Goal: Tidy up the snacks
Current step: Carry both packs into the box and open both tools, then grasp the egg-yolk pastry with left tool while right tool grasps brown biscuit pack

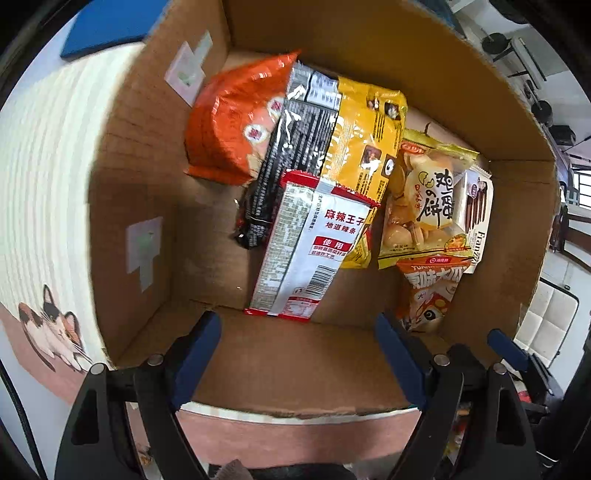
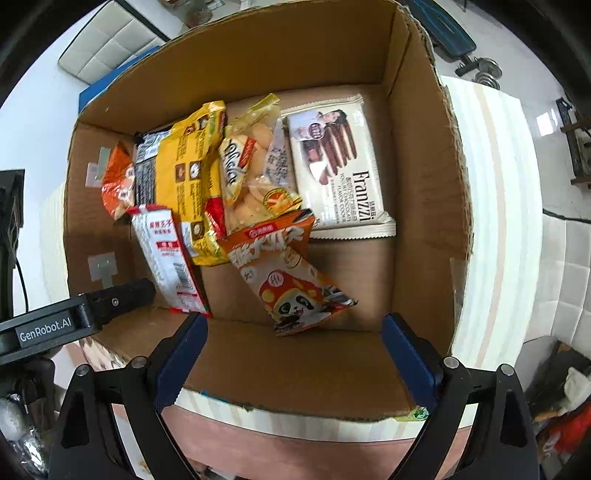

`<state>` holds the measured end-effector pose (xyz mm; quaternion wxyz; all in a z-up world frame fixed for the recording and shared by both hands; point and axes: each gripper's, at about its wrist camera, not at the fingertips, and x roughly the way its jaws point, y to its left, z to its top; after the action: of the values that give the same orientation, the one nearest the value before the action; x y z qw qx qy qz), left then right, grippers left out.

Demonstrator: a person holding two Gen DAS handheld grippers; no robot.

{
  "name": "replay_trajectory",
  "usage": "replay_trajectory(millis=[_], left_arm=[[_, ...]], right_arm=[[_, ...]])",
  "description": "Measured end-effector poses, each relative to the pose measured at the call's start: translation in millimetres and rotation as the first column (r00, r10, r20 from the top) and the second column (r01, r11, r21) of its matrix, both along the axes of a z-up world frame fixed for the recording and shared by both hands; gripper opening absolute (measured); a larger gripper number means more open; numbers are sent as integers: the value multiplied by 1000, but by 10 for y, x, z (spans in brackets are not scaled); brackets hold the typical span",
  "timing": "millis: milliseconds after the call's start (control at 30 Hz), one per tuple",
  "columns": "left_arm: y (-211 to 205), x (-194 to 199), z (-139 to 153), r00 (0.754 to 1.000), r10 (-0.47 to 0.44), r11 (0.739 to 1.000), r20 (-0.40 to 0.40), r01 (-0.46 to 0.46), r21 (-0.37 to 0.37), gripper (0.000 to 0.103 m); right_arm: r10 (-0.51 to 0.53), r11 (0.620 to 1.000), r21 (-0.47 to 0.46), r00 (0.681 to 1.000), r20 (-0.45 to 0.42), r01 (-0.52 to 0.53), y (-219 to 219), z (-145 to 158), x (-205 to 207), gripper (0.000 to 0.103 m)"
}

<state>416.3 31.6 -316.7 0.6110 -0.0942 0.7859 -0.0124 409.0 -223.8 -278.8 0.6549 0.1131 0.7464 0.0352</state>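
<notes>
An open cardboard box holds several snack packets. A red-and-white packet leans against the near wall, below my left gripper, which is open with nothing between its fingers. An orange panda packet lies below my right gripper, also open and holding nothing. Behind these sit an orange bag, a black packet, a yellow bag, an egg-cookie bag and a white Franzzi packet. The left gripper's black body shows in the right wrist view.
The box stands on a striped cloth with a cat print. A blue pad lies beyond the box. A white cushioned seat and dumbbells are on the floor. Bare box floor shows at the front right.
</notes>
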Motion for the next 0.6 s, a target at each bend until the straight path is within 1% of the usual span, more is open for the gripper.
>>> replay_trajectory(millis=[33, 133, 200, 267, 400, 500, 600], left_arm=[[-54, -69, 48, 1000, -11, 1000, 16, 11, 3, 85], [-108, -158, 258, 993, -45, 998, 112, 41, 37, 85], [-119, -216, 420, 981, -65, 997, 182, 58, 46, 85], [-96, -253, 564, 970, -75, 997, 230, 67, 43, 85], [-73, -370, 925, 932, -114, 993, 344, 92, 80, 85], [-13, -498, 1110, 910, -133, 991, 394, 112, 77, 85], [6, -626, 1228, 885, -157, 987, 437, 130, 92, 85]], right_arm=[[7, 1000, -9, 1000, 8, -7, 6, 24, -15, 97], [23, 999, -49, 998, 63, -20, 62, 167, -90, 97], [33, 997, -73, 995, 96, -26, 130, 242, -134, 97], [60, 993, -107, 988, 142, -45, 202, 354, -203, 98], [61, 990, -136, 976, 210, -33, 248, 609, -401, 98], [31, 990, -138, 967, 252, 4, 257, 774, -568, 98], [0, 990, -132, 954, 299, 41, 275, 959, -769, 98]])
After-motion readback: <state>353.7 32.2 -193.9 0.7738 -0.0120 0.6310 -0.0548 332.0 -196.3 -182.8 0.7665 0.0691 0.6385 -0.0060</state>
